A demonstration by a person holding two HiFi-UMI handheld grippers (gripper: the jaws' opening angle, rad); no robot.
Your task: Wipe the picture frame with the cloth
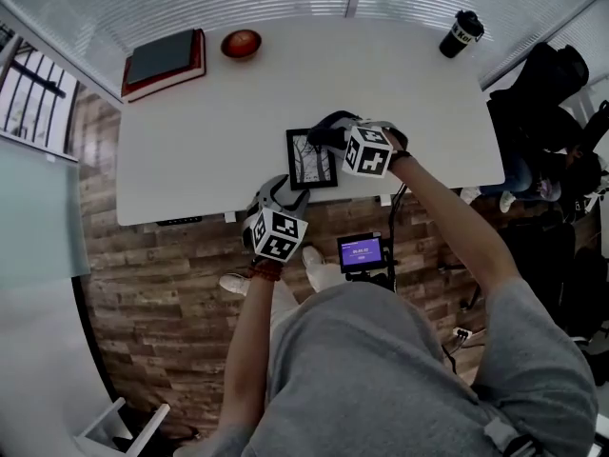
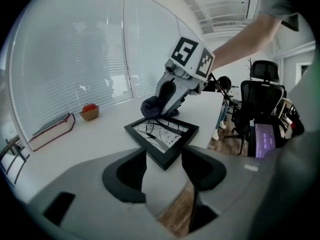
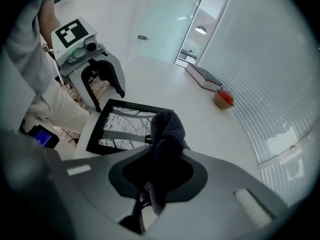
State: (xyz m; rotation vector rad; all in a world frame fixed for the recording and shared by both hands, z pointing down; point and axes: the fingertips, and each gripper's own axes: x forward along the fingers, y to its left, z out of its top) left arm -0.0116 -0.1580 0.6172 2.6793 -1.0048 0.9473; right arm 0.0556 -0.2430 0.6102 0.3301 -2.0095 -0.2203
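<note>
Right gripper view: right tongs (image 3: 159, 176) clamp dark cloth (image 3: 167, 131) at picture frame (image 3: 120, 126) edge | left tongs (image 2: 165, 171) open round its near corner | wiping seemingly unstarted

I see a white counter (image 1: 219, 122) with a black picture frame (image 1: 311, 159) lying flat near its front edge. Toward the far left lie a red book (image 1: 164, 63) and a reddish bowl (image 1: 241, 43). A dark cup (image 1: 461, 33) stands far right.
</note>
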